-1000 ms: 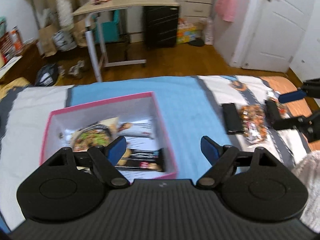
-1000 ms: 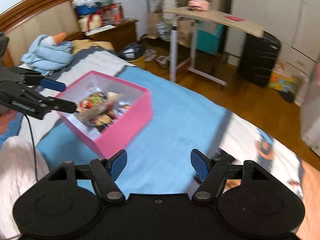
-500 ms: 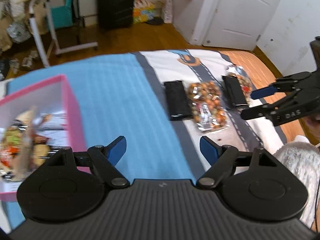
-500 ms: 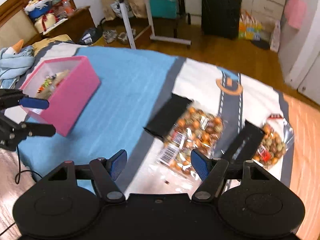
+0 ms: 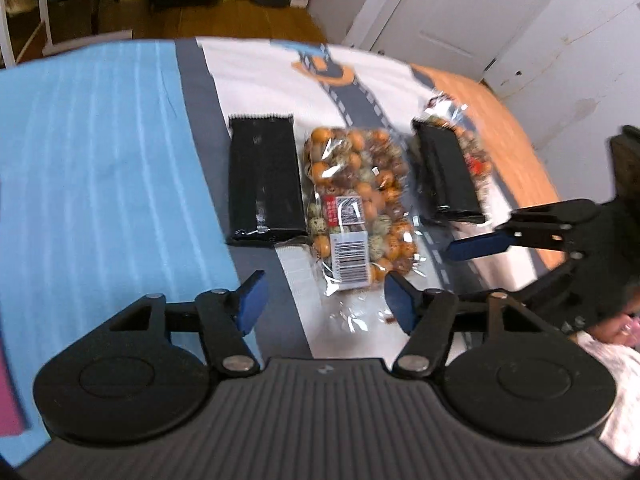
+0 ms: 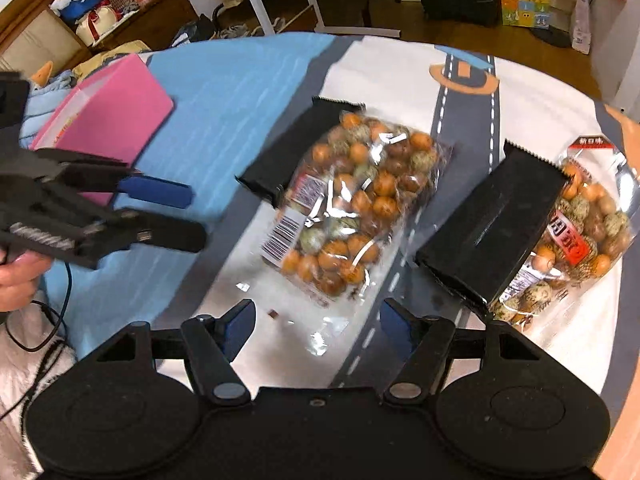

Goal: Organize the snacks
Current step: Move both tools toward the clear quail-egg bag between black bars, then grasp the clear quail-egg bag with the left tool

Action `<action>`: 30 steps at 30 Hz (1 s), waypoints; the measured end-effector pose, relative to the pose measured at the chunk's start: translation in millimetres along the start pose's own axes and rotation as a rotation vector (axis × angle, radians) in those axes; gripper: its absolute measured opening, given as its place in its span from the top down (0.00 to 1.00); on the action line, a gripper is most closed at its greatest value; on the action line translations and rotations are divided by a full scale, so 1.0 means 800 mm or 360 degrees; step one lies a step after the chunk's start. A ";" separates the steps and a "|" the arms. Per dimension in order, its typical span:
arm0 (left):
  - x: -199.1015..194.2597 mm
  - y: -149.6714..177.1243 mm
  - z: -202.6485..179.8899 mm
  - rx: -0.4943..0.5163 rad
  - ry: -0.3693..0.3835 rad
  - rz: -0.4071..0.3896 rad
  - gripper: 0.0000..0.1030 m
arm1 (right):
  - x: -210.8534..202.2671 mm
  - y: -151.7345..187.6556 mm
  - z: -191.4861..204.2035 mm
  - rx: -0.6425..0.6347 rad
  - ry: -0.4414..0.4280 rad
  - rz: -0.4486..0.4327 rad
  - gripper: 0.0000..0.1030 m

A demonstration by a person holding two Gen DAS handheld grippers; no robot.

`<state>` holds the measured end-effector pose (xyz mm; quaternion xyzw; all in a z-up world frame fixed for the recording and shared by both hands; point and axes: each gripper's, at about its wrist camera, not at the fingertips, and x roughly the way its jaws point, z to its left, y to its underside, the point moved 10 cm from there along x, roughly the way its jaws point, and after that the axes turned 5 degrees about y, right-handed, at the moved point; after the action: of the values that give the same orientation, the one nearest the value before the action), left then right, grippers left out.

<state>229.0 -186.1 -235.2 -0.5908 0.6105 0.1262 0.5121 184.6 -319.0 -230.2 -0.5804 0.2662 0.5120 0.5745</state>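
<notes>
Left gripper point(image 5: 324, 300) fingers half-closing, empty, above clear snack bag point(image 5: 354, 204).

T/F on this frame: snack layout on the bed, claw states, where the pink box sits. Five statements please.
1. Two black packets lie on the bed. True.
2. The left claw grips a black packet. False: its jaws stand apart with nothing between them, though they have just been closing.
3. The near clear bag of round snacks partly overlaps a black packet. True.
4. The pink box sits between the two clear bags. False: it stands apart on the blue part of the cover.
5. The right claw holds a clear bag. False: it is open and empty.
</notes>
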 end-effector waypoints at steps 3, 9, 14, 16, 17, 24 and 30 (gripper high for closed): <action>0.028 -0.001 0.004 -0.0022 -0.0002 0.0019 0.43 | 0.008 0.004 0.001 -0.0026 -0.0035 0.0013 0.31; 0.051 -0.009 0.007 -0.0146 0.0104 -0.0061 0.44 | 0.028 0.003 0.009 -0.0261 0.0056 -0.0058 0.30; 0.071 -0.011 -0.013 -0.0059 0.0101 -0.0080 0.44 | 0.045 0.004 0.018 -0.0430 0.0136 -0.0181 0.17; 0.072 -0.010 -0.018 -0.0023 0.0064 -0.0098 0.44 | 0.047 0.001 0.016 -0.0389 0.0136 -0.0197 0.17; 0.073 -0.010 -0.019 -0.0019 0.0060 -0.0096 0.44 | 0.046 -0.002 0.015 -0.0367 0.0129 -0.0203 0.17; 0.075 -0.012 -0.026 -0.0088 0.0087 -0.0026 0.38 | 0.040 -0.014 0.017 -0.0323 0.0194 -0.0131 0.31; 0.066 -0.013 -0.033 -0.0183 0.0148 0.0004 0.36 | 0.029 -0.018 0.019 -0.0319 0.0174 -0.0057 0.36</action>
<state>237.2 -240.3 -259.3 -0.6238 0.6260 0.1342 0.4483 200.4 -295.1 -242.5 -0.6666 0.2342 0.4934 0.5073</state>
